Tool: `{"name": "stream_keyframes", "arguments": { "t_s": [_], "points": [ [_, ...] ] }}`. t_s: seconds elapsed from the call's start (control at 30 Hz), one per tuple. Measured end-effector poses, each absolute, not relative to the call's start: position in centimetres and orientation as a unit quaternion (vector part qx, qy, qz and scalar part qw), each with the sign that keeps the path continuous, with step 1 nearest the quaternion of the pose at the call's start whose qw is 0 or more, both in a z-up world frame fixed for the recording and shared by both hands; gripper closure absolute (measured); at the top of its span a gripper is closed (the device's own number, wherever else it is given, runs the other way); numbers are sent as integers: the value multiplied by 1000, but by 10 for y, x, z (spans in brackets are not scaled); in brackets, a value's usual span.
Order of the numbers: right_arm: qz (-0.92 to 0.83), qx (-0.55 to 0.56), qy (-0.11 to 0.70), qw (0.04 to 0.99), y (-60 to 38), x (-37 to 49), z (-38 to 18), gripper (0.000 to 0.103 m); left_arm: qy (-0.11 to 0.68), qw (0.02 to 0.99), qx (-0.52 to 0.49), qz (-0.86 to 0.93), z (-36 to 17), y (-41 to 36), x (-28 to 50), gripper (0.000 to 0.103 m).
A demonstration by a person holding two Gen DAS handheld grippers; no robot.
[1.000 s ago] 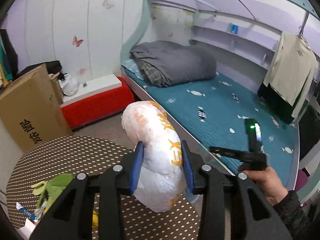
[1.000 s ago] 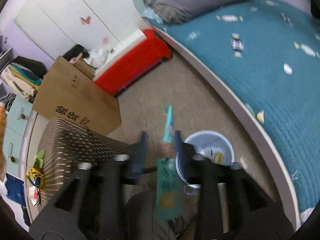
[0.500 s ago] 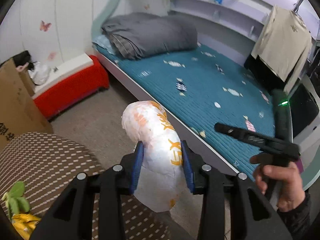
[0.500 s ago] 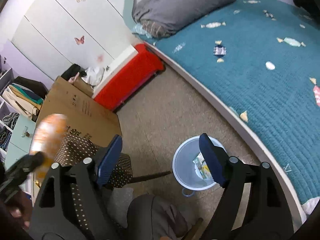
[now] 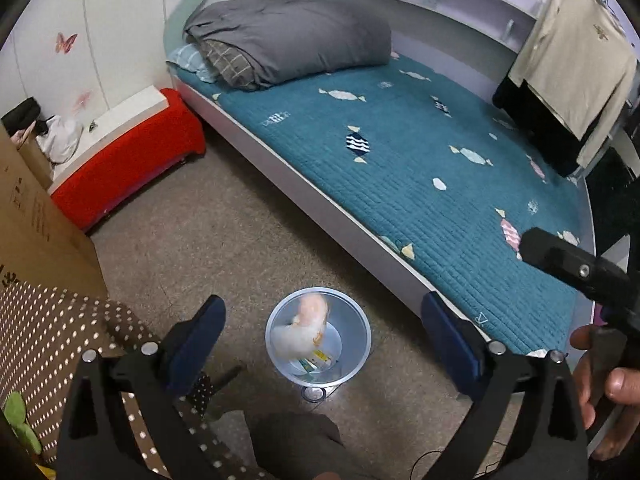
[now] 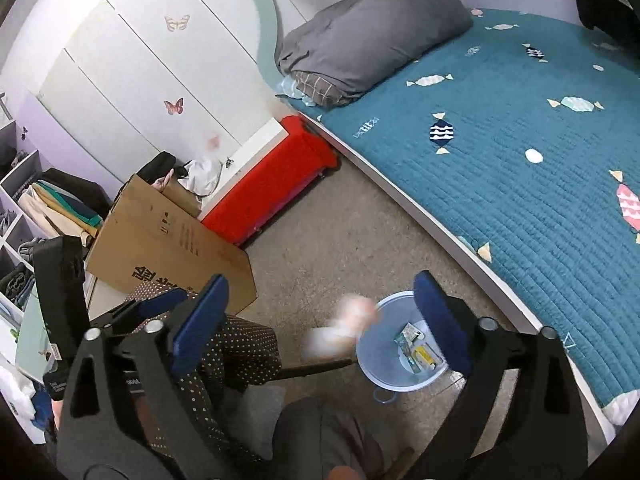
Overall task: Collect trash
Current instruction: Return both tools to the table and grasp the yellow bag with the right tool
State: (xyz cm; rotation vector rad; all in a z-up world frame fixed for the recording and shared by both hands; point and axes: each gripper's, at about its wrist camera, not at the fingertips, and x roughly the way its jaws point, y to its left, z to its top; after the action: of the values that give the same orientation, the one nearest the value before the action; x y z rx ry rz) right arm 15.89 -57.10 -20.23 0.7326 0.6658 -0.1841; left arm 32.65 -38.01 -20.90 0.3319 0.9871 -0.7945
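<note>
Left gripper (image 5: pixel 320 332) now spread wide, empty; its white-orange wrapper (image 5: pixel 304 326), gripped 0.5 s ago, drops into bin (image 5: pixel 362 328) at 6 o'clock. Right gripper (image 6: pixel 320 320) wide, empty. Item binned.

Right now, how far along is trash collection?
Done: small wrappers lie in the bin on the floor. In hand: nothing; the left tool and right tool are both open, and the white-and-orange bag is blurred at the bin's mouth, apparently dropping in. Left: green and yellow items sit at the dotted table's edge, likely next.
</note>
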Motion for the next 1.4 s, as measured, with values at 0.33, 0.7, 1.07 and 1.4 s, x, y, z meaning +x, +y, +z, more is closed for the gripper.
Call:
{"name": "stream_keyframes", "arguments": {
  "t_s": [0.33, 0.7, 1.07, 1.4],
  "points": [
    [-107, 327, 321, 882, -544, 159, -196, 6, 422, 827, 128, -350, -169, -334, 314, 7],
    [-64, 289, 307, 905, -503, 167, -164, 6, 369, 862, 98, -334, -122, -282, 286, 7],
    [13, 233, 288, 929, -447, 182, -132, 6, 340, 895, 63, -281, -97, -212, 268, 7],
    [106, 143, 316, 932, -363, 207, -118, 6, 327, 924, 15, -199, -90, -122, 256, 7]
  ]
}}
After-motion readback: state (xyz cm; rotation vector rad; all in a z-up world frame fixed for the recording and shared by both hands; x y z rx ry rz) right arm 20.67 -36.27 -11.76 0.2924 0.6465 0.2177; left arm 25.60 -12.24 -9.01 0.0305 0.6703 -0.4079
